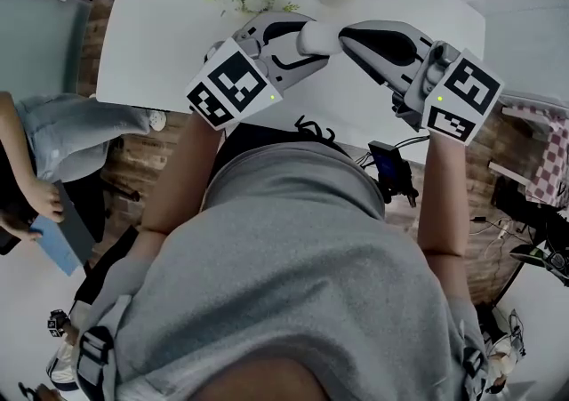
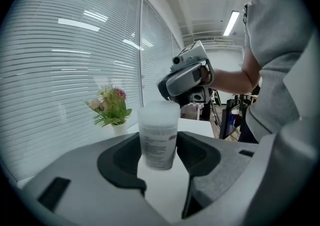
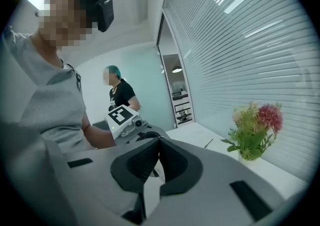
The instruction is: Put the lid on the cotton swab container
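Cotton swab container (image 2: 159, 140), frosted and labelled, near upright with slight tilt, clamped between fingers (image 2: 120, 162) of left gripper (image 2: 159, 157); likely steadied there so cap can seat. Lid (image 2: 159, 108) looks already on top (edge soft, not certain). Right gripper (image 3: 159, 142) just above container, fingers (image 3: 177, 162) pressed together, nothing clearly between them; probably placed to press lid down. Both forearms stretched forward, grippers angled inward to meet at container, over white worktop (image 1: 169, 26). Flower vase (image 2: 119, 128) beyond container.
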Action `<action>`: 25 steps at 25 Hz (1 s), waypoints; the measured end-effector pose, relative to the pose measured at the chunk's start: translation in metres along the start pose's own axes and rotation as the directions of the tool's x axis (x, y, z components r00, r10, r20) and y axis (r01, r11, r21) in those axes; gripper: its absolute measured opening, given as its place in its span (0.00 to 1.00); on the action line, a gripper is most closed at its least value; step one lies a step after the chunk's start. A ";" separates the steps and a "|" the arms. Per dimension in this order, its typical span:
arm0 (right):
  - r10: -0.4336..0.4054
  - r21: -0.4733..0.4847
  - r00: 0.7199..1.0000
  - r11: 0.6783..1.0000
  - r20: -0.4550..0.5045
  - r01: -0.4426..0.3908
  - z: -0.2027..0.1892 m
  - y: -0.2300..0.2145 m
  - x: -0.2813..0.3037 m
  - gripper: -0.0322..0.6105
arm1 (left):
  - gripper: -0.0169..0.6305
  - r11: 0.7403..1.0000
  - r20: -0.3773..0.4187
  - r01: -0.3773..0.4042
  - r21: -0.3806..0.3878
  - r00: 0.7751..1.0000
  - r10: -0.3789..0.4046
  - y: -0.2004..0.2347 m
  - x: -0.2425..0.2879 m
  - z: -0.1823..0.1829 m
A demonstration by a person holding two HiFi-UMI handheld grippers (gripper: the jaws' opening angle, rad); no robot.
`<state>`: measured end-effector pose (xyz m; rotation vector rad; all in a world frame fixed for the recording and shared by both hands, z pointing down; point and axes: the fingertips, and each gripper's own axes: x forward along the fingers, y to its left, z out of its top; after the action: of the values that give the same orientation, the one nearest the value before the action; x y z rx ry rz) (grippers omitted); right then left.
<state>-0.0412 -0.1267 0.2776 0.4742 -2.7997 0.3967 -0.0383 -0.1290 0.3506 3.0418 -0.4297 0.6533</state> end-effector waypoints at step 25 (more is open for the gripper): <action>-0.231 0.065 0.922 0.973 0.310 0.222 0.021 -0.045 -0.071 0.09 | 0.37 0.968 0.064 -0.207 -0.142 0.974 0.218 0.050 -0.042 -0.003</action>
<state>0.0348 -0.1538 0.2461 0.9343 -2.9954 0.3351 -0.0894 -0.1660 0.3338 2.9255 -0.7771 0.4864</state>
